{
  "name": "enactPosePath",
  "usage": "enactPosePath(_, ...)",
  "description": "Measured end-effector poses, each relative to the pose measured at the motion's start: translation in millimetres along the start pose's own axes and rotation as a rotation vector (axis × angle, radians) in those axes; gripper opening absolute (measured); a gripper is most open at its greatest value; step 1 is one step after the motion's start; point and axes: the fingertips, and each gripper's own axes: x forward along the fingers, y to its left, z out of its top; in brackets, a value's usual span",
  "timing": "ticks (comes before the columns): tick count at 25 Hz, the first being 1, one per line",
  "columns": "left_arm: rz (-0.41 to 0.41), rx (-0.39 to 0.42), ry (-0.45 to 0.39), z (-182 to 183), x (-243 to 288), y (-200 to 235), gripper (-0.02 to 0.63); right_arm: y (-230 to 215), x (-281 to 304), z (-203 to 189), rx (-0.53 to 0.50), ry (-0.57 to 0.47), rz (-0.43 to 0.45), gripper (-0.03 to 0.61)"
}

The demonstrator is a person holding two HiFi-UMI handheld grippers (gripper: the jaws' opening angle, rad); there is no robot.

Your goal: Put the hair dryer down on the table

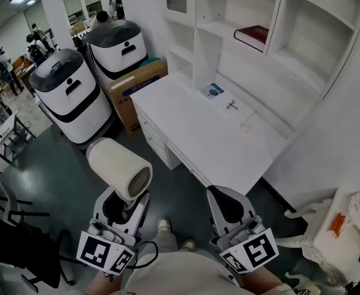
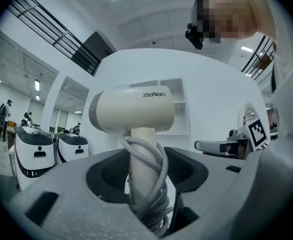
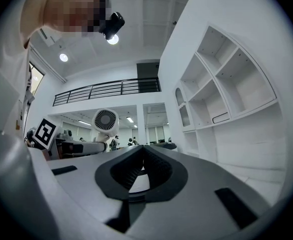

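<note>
Head view, steeply down: hair dryer (image 1: 120,168) carried upright over the dark floor (image 1: 63,171), near and left of the white table (image 1: 217,143) — not yet above it. Clamped by the handle (image 2: 142,154) in the left gripper (image 1: 128,201), with the cord (image 2: 159,184) wound round that handle and pinched along with it, probably to stop loose loops dragging or snagging on the way. Body held clear above the jaws, grille (image 1: 137,180) turned toward the camera. Right gripper (image 1: 228,203) pressed closed on nothing — idle, level beside the left one, just short of the table's near edge. Plenty of bare tabletop for setting down; small keys (image 1: 231,105) lying farther off.
</note>
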Motion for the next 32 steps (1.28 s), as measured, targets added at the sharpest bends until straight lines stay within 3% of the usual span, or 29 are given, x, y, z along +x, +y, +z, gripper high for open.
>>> enactPosePath(14,0.008,-0.007,-0.030,-6.9,41.1,50.7,0.219,-25.8,65.2,-9.7,-0.035,0.012,0.021,0.020)
enactPosePath(32,-0.014,-0.022,-0.033,-10.8,160.9,201.5,0.219,-93.6,246.6,-32.8,-0.029,0.054,-0.012,0.020)
